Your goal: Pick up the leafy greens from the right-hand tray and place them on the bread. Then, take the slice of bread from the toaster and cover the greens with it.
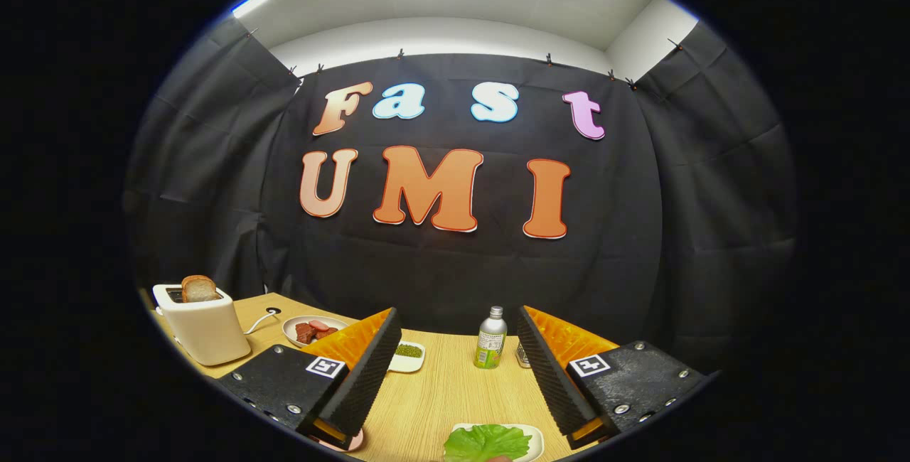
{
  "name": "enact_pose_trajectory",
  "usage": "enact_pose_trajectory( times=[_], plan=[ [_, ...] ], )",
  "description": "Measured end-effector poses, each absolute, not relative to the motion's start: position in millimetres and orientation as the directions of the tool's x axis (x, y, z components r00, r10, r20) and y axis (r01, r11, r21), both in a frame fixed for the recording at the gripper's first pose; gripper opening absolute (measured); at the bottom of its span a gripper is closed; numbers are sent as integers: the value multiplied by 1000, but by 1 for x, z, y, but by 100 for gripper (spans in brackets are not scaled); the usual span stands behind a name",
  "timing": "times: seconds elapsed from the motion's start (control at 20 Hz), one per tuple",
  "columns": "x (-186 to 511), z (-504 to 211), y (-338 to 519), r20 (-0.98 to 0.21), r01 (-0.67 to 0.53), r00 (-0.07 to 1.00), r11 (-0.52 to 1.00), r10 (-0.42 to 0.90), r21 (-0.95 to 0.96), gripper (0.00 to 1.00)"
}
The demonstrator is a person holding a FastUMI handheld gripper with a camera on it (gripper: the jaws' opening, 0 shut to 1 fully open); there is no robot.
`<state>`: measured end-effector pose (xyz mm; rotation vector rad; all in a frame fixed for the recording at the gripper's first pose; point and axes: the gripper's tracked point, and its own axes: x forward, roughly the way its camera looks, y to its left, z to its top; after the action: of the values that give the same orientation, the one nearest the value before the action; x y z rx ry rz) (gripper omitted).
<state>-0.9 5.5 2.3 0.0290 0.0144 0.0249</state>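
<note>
Greens [488, 442] are lying on a tray [534, 441] just below the hand-held gripper [455, 369], which is hovering wide open, holding nothing. Picking them appears pending; next it needs lowering around them. Bread [198, 288] is waiting in the toaster [202, 325], well left.

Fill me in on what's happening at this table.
A person holds a gripper over a wooden table, jaws open and empty. A lettuce leaf lies on a white tray just below and between the jaws. A bread slice stands in the toaster, far left. Nothing is picked up yet.
</note>
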Motion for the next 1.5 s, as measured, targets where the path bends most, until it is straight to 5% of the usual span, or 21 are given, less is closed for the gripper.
enact_pose_trajectory(
  times=[0.7, 1.5],
  plan=[
    [4, -42, 3, -229, -64, 971, 997, 69, 31, 99],
    [-17, -144, 1, -604, -103, 783, 988, 150, 113, 99]
  ],
)
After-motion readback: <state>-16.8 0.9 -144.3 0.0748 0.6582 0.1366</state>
